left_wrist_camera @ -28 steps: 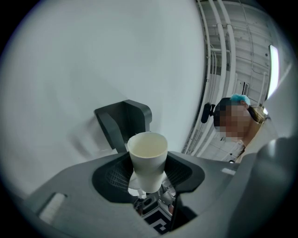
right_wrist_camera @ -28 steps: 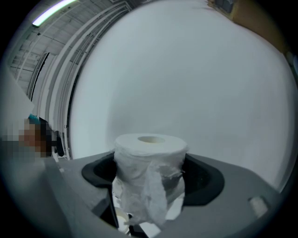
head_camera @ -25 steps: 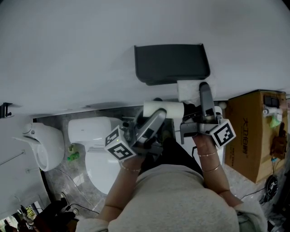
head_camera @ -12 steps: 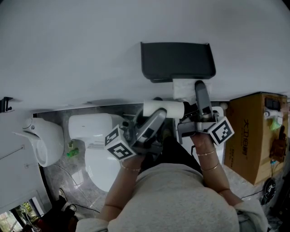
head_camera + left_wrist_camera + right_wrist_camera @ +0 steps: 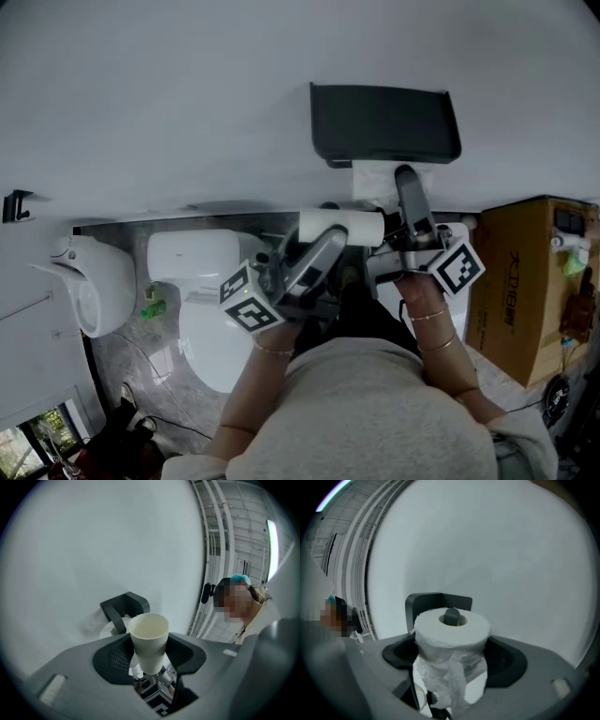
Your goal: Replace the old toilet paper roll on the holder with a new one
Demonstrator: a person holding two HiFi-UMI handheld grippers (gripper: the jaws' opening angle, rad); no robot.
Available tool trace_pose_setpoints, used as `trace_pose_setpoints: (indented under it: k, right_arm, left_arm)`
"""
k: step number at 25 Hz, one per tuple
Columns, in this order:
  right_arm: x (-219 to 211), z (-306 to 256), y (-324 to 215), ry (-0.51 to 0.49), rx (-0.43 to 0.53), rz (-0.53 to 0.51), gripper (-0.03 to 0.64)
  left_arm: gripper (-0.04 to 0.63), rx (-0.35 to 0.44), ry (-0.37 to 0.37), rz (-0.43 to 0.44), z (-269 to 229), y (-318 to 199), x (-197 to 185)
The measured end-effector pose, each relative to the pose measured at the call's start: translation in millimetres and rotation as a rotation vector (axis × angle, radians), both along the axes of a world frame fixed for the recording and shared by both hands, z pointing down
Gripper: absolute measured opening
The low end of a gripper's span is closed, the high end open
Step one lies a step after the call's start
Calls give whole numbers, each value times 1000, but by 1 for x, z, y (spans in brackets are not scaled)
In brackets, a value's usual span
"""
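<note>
White paper fills my right gripper view. The right gripper (image 5: 452,658) is clamped on the new roll (image 5: 452,630), its jaws spread wide around it, and a loose tail of paper hangs at lower centre. A dark peg (image 5: 452,616) shows inside the roll's core. The dark holder (image 5: 436,601) stands just behind it on the wall (image 5: 497,541). In the head view the roll sits right under the holder, upper centre-right. My left gripper (image 5: 149,654), jaws partway apart, grips the empty tube (image 5: 149,637) at centre frame. A toilet (image 5: 202,300) is at lower left and a cardboard box (image 5: 530,281) at right.
</note>
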State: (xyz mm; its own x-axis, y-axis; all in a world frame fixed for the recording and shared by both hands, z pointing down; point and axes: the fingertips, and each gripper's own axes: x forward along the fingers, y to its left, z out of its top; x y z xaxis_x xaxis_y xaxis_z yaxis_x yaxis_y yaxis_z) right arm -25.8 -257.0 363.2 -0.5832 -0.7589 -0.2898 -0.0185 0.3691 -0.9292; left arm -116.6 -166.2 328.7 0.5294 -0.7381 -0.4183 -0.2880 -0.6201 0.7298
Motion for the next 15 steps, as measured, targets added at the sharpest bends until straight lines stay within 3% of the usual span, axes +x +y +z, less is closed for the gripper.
trace_pose_setpoints:
  k: [15]
  right_arm:
    - [-9,10,-2,27,-20,-47,419]
  left_arm:
    - [210,-8,-16,-31,6,3,-3]
